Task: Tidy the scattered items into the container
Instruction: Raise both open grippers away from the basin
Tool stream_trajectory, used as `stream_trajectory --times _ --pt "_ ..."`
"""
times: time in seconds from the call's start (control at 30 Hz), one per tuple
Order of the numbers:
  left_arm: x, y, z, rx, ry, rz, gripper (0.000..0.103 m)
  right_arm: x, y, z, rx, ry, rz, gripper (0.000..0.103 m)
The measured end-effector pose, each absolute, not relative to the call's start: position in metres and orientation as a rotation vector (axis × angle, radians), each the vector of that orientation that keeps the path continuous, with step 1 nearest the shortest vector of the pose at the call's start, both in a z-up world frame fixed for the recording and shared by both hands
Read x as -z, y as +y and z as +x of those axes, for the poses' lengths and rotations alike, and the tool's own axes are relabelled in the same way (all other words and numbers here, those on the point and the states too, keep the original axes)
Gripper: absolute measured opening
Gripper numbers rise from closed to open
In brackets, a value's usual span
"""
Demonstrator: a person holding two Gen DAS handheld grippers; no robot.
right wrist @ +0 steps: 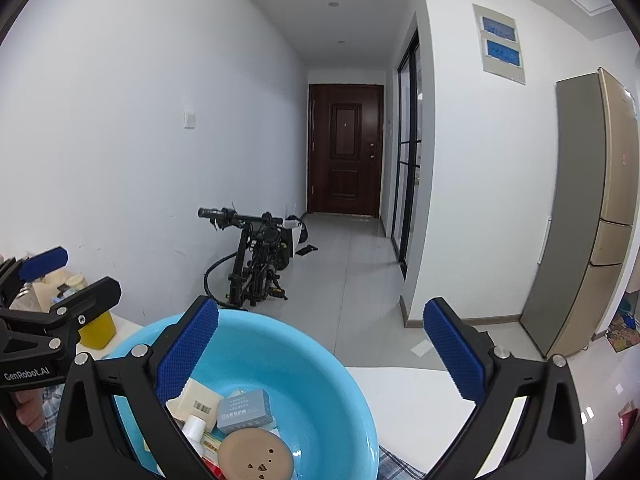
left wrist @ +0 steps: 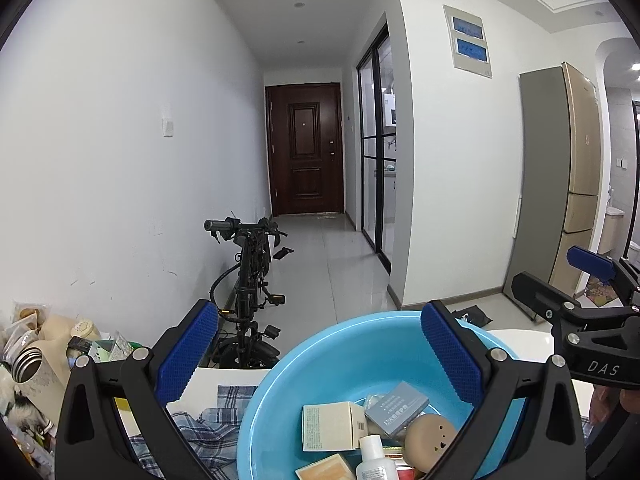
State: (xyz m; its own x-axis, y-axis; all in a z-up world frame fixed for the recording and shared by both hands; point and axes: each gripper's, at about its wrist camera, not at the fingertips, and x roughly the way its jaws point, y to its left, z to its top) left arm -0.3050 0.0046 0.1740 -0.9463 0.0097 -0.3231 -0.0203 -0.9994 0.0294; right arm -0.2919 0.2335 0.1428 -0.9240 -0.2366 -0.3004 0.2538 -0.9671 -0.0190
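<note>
The blue basin (left wrist: 352, 344) holding boxes (left wrist: 332, 426) sits just below both spread, empty grippers: left hand-held gripper (left wrist: 316, 354), right hand-held gripper (right wrist: 320, 354).

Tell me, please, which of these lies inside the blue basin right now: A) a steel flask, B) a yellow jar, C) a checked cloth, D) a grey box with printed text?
D: the grey box rests among other packages inside the blue basin.
</note>
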Motion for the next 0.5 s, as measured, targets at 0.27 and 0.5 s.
stream_trajectory --times 0.27,0.5 --pt "-0.181 0.004 -0.291 -3.082 0.034 -0.540 0.103 -0.149 0.234 -0.281 2.856 0.100 0.455 0.102" --pt "-0.195 0.010 -0.263 -3.071 0.060 -0.523 0.103 -0.167 0.236 -0.252 2.863 0.118 0.425 0.102"
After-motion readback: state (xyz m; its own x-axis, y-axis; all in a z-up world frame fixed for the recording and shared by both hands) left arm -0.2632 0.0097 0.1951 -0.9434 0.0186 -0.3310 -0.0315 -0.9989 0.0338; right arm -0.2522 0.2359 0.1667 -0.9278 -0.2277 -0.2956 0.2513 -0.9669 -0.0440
